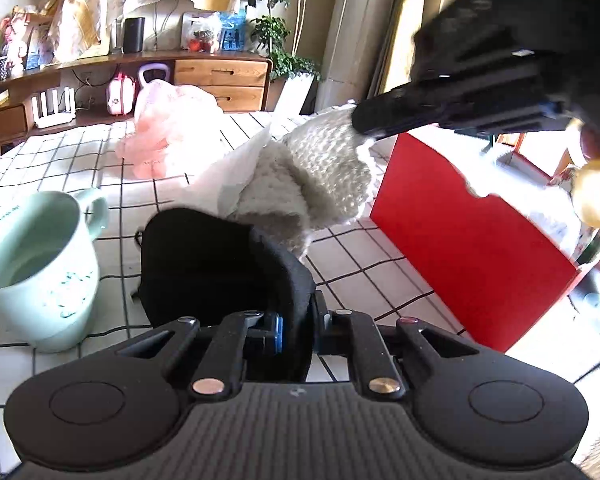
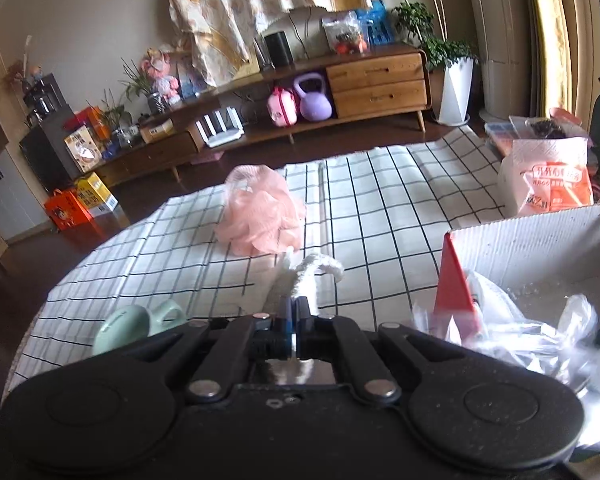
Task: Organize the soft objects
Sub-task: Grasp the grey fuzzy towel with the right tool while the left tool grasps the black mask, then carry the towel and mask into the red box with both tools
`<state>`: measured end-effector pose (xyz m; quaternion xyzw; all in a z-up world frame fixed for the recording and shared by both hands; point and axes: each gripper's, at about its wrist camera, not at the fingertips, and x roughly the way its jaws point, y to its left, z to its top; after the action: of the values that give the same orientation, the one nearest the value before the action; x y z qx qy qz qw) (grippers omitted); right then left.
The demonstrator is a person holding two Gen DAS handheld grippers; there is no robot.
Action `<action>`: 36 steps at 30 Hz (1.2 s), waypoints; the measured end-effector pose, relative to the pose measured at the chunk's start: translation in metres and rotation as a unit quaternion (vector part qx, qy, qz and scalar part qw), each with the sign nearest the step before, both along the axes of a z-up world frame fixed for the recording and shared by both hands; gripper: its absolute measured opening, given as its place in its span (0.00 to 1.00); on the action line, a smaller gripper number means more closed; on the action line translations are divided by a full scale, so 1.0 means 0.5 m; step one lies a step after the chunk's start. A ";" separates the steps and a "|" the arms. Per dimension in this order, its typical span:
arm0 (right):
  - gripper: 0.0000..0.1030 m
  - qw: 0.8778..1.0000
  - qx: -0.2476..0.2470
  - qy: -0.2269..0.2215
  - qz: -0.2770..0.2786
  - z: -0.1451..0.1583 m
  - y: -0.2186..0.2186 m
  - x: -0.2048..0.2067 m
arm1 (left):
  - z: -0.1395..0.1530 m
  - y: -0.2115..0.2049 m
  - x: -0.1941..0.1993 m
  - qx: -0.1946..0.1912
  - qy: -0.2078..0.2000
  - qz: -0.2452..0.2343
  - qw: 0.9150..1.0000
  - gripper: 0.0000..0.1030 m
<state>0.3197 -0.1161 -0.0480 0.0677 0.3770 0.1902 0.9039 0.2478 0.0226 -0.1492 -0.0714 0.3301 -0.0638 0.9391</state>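
Note:
My left gripper point(image 1: 296, 316) is shut on a black soft eye mask point(image 1: 204, 264) and holds it above the checked tablecloth. My right gripper point(image 1: 364, 128) comes in from the upper right and is shut on a cream knitted cloth point(image 1: 324, 168), which hangs in the air beside a red box point(image 1: 472, 240). In the right wrist view my right gripper point(image 2: 294, 308) pinches that cloth point(image 2: 304, 276) between its fingertips. A pink mesh bath pouf point(image 2: 260, 212) lies on the cloth farther back, and shows in the left wrist view point(image 1: 160, 136).
A mint green mug point(image 1: 36, 264) stands at the left, seen also in the right wrist view point(image 2: 132, 324). The red box point(image 2: 456, 292) has white corrugated inner walls and holds clear plastic bags point(image 2: 540, 328). A wooden sideboard point(image 2: 376, 80) stands beyond the table.

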 end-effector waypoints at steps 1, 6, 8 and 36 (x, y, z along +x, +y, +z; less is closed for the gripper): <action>0.01 1.000 0.004 -0.004 0.003 0.011 -0.004 -0.009 | 0.006 0.001 -0.006 -0.001 -0.002 0.001 1.000 0.11; 0.01 0.999 0.019 -0.035 0.010 0.065 -0.024 -0.059 | 0.042 0.014 -0.037 -0.021 -0.005 0.011 1.000 0.11; 0.01 0.999 0.027 -0.045 0.012 0.085 -0.035 -0.076 | 0.060 0.023 -0.049 -0.038 -0.003 0.015 0.999 0.11; 0.01 0.980 0.060 -0.188 -0.019 0.346 -0.233 -0.211 | 0.355 -0.066 -0.093 -0.056 -0.060 -0.048 0.995 0.11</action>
<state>0.2143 -0.2325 0.1248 0.0918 0.1865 0.2047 0.9565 0.2014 -0.0106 0.0282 -0.1038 0.2720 -0.1312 0.9476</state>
